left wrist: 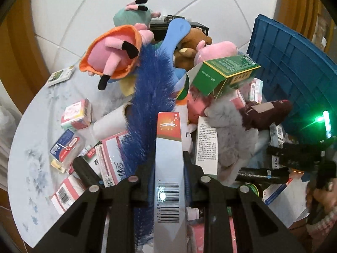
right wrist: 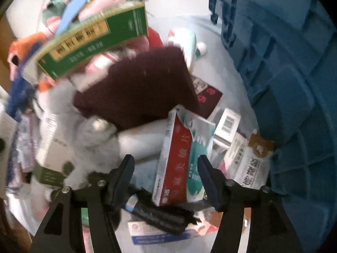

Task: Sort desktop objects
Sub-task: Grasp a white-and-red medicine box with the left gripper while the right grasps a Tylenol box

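My left gripper (left wrist: 169,162) is shut on a long silver box with a red end and a barcode (left wrist: 168,158), held above the pile. A blue fluffy duster (left wrist: 151,97), plush toys (left wrist: 113,52), a green medicine box (left wrist: 227,71), a grey furry toy (left wrist: 227,122) and a maroon cloth (left wrist: 265,111) lie heaped on the table. My right gripper (right wrist: 166,166) is open over a red and teal medicine box (right wrist: 181,158) that stands tilted between its fingers. The right gripper also shows at the right of the left wrist view (left wrist: 280,160).
A blue plastic crate (left wrist: 294,67) stands at the right, also in the right wrist view (right wrist: 294,84). Small boxes (left wrist: 76,116) lie scattered on the pale marbled table (left wrist: 38,147) at the left. White tiled floor (left wrist: 105,10) lies beyond the table's edge.
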A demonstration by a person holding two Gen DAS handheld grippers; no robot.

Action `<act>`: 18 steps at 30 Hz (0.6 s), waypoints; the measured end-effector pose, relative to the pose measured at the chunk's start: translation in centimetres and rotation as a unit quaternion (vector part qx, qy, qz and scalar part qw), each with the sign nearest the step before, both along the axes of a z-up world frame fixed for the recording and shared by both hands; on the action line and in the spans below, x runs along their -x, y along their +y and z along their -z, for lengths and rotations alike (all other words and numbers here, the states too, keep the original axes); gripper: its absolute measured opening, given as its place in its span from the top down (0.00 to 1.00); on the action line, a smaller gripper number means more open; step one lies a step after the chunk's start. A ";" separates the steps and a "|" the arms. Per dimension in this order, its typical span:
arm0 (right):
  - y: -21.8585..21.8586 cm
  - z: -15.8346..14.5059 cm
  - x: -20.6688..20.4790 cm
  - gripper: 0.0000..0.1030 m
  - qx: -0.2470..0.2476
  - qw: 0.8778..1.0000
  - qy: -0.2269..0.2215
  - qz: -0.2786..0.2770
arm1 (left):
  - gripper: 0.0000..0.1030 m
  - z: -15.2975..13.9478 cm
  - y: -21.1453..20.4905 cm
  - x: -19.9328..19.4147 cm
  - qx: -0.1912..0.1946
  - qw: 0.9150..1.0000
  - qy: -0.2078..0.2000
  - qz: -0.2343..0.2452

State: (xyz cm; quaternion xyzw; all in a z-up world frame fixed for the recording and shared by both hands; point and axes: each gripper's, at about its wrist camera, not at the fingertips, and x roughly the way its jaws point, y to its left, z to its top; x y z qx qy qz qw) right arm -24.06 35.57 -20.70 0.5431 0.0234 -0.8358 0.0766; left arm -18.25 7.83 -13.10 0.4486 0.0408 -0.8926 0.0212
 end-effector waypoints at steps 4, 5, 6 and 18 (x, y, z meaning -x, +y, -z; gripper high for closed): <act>-0.3 2.5 0.8 0.59 -0.049 0.999 -0.006 0.010 | 0.78 1.5 -0.1 0.5 -0.003 1.000 -0.021 0.001; -0.1 2.4 0.8 0.66 -0.055 0.998 -0.002 0.011 | 0.78 1.9 -0.2 0.5 -0.001 1.000 -0.026 0.002; 0.3 2.3 0.8 0.74 -0.045 0.999 -0.004 0.016 | 0.78 2.1 -0.3 0.3 0.000 1.000 -0.029 0.003; 1.1 -7.8 -2.9 0.83 0.033 0.995 0.095 -0.021 | 0.78 0.4 2.3 -1.4 0.003 1.000 -0.012 0.026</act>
